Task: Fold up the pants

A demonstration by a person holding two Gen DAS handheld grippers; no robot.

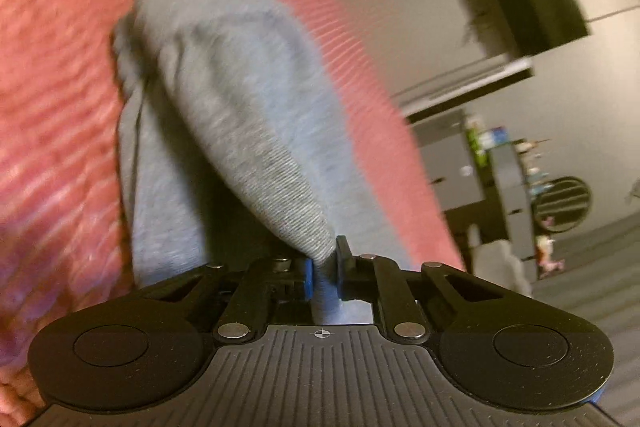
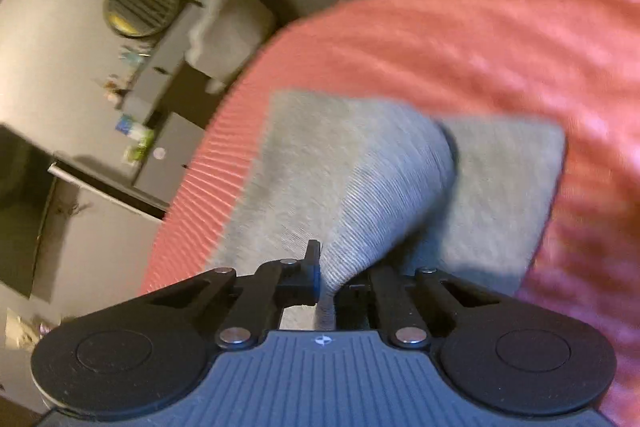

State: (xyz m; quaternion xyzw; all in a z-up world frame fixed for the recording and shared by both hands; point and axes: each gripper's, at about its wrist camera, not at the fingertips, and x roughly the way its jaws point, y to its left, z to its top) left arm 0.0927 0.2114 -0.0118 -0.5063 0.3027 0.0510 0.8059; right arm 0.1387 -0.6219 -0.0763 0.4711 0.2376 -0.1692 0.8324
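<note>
The left gripper (image 1: 323,273) is clenched on a fold of the grey pants (image 1: 224,107) — cloth pulled taut into its jaws. The right gripper (image 2: 328,277) pinches another fold likewise. The pants (both views blurred) drape down onto the pink ribbed blanket (image 1: 60,67), near its edge.

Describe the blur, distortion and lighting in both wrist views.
Left wrist view: motion blur smears the pink bedspread and far part of the grey pants; knit is sharp only near the left gripper; fisheye bends the room's edges; dim, warm light. Right wrist view: similar smear over the bedspread and pants, ribbing crisp near the right gripper, curved background furniture.
</note>
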